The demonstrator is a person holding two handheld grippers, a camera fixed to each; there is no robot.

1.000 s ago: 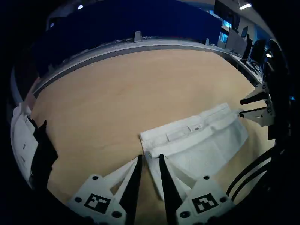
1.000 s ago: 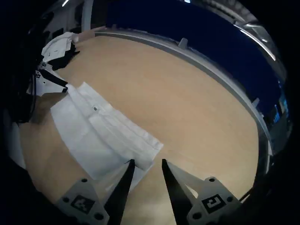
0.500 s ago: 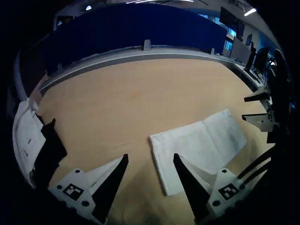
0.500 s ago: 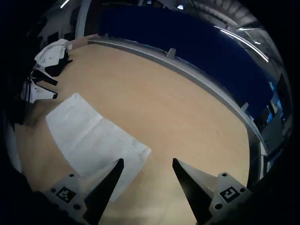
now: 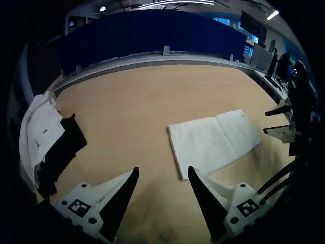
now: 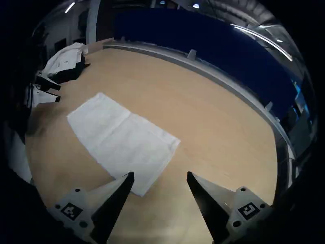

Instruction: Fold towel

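Note:
A white towel (image 5: 215,140) lies flat on the wooden table (image 5: 134,105) as a folded rectangle with a crease across its middle. In the left gripper view my left gripper (image 5: 162,179) is open, just short of the towel's near corner and holding nothing. The right gripper view has the same towel (image 6: 122,140) ahead of my right gripper (image 6: 159,184), which is open and empty, its left finger close to the towel's near corner. Each gripper is seen by the other camera: the right gripper (image 5: 280,122) at the towel's far end, the left gripper (image 6: 44,91) beyond its other end.
A pile of white and black cloths (image 5: 46,140) lies at the table's left end, also seen as the cloth pile (image 6: 67,61) far left. A blue partition (image 5: 154,32) runs behind the grey table rail (image 5: 162,59). Bare wood stretches beyond the towel.
Both grippers let go of the towel edge and opened, then drew back. The towel dropped flat into a folded rectangle and now sits farther from both sets of fingers.

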